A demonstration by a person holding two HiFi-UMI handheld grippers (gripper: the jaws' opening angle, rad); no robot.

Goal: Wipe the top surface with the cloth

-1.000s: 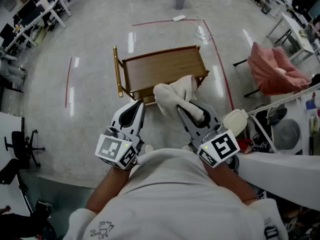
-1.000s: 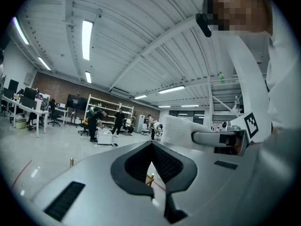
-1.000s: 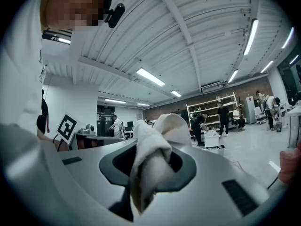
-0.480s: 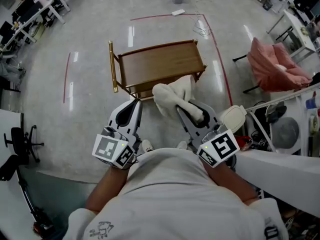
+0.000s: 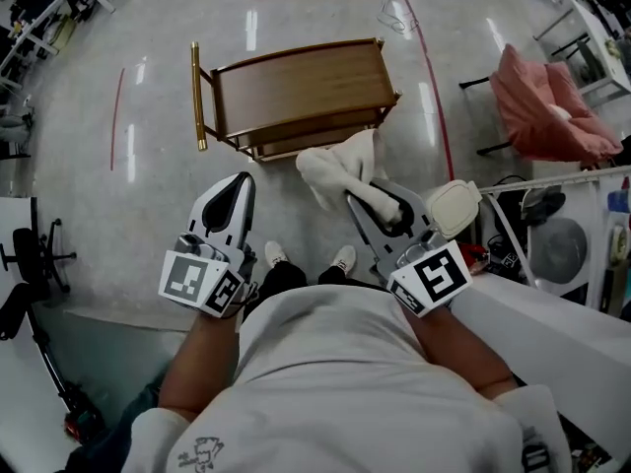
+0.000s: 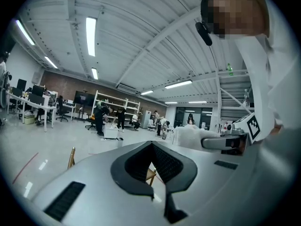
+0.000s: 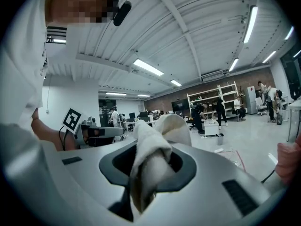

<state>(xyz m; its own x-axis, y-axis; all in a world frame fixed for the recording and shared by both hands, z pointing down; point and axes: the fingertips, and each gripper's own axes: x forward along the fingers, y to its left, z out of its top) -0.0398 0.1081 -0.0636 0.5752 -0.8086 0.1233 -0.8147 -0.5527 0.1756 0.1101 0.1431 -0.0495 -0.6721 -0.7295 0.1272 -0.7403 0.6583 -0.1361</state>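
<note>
**While the right claw clamps the cloth, the cart stands ahead**

With its jaws together on nothing, the left claw points over the floor toward the wooden cart, short of its near edge. The white cloth bunches up at the cart's near right corner, though I cannot tell whether they touch. It is pinched in the right claw. A pink chair stands well apart at right.

Glossy grey floor with red tape lines, desks far left, a pink chair right, strip lights overhead.
</note>
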